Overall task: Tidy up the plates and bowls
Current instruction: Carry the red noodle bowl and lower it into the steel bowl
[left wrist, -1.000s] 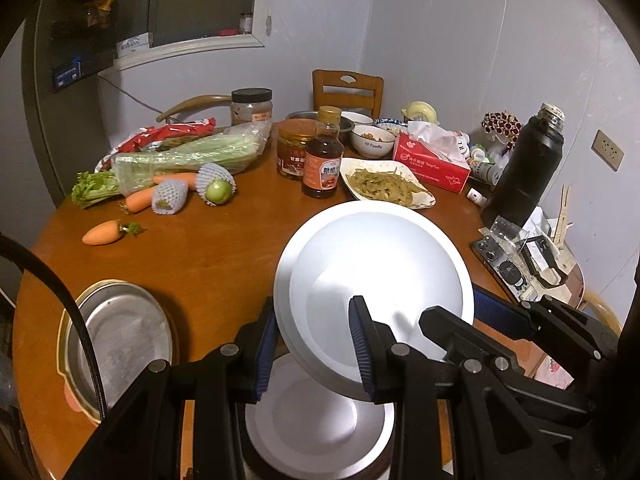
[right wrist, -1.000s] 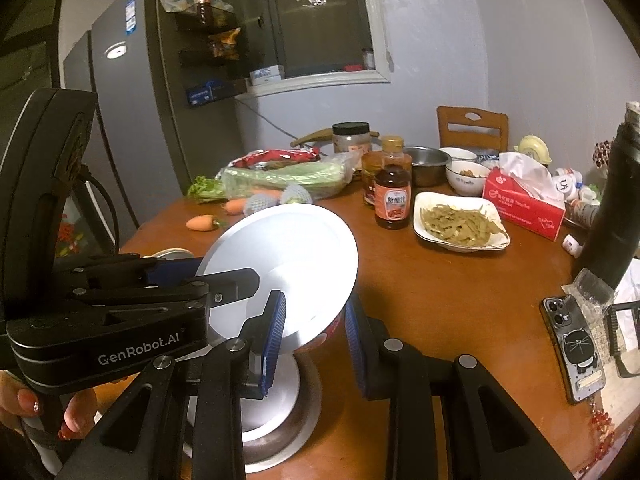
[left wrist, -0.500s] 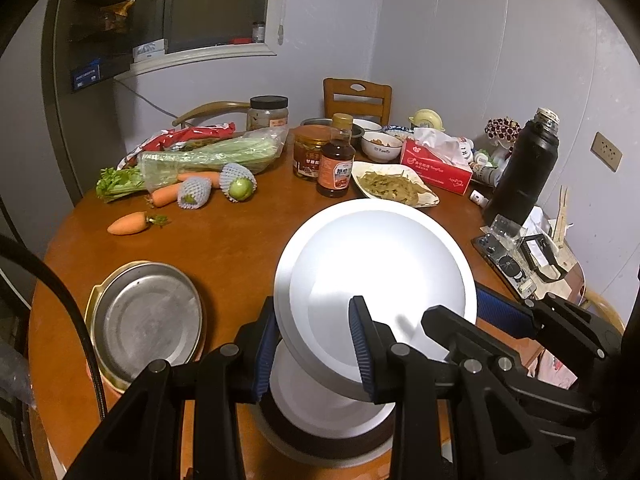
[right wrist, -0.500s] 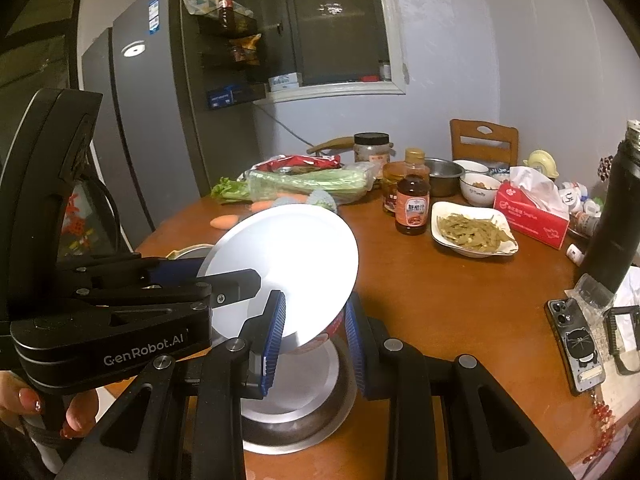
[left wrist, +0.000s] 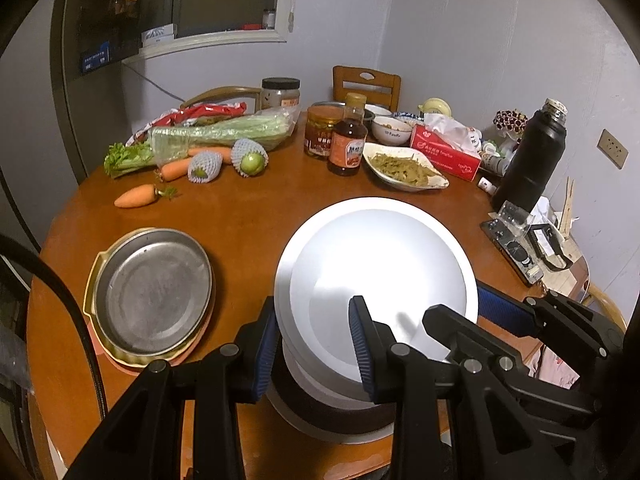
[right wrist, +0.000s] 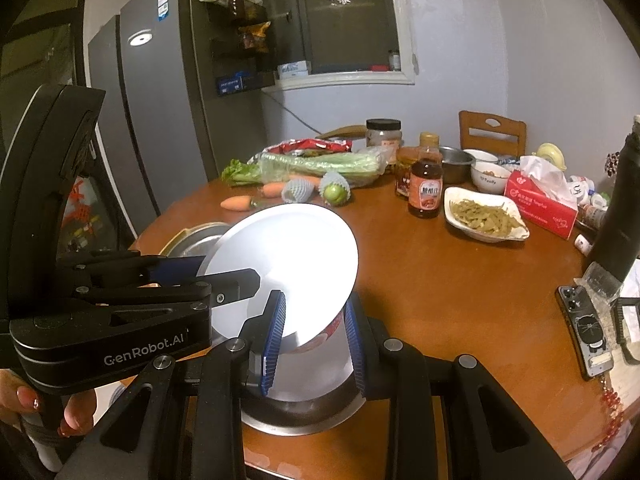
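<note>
Above the bowl [left wrist: 332, 412], plate [left wrist: 380, 272] higher.

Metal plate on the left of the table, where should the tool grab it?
The metal plate lies flat inside a yellow tray, so only its thin raised rim offers a hold. Probably best: come in low from the near table edge and pinch the near rim, one finger above, one below.

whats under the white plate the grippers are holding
Under the tilted white plate sits a metal bowl on the table, with a pale inside. The plate hides most of the bowl, so whether anything lies in it cannot be seen.
</note>
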`<state>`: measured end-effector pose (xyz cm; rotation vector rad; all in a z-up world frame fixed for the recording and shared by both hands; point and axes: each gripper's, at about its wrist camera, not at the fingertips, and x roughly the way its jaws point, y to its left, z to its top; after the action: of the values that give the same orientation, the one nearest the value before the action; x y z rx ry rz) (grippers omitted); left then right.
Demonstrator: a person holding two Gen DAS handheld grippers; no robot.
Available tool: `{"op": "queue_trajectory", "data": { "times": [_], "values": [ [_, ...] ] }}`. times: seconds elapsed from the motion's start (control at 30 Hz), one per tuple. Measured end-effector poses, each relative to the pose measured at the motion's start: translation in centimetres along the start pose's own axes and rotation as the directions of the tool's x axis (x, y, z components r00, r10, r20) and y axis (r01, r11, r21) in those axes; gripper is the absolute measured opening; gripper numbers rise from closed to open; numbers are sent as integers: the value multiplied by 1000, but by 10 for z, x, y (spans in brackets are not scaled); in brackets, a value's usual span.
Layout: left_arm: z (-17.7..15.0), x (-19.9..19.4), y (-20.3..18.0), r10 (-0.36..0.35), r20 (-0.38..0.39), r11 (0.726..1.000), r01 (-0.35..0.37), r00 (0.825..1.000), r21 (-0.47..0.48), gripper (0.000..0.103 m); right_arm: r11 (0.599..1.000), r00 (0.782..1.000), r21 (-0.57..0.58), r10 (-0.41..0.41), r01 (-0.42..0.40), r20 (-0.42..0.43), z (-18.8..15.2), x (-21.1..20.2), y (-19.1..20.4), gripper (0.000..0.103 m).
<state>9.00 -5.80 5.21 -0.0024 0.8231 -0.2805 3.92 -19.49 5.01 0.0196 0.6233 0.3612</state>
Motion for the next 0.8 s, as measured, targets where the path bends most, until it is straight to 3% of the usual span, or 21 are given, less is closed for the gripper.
{"op": "queue_trajectory", "data": {
  "times": [0.8],
  "values": [
    [-19,35,1,19,-83,1000,-19,996,4,34,1000,996,8,11,-11,-87,-24,26,-7,32]
  ]
}}
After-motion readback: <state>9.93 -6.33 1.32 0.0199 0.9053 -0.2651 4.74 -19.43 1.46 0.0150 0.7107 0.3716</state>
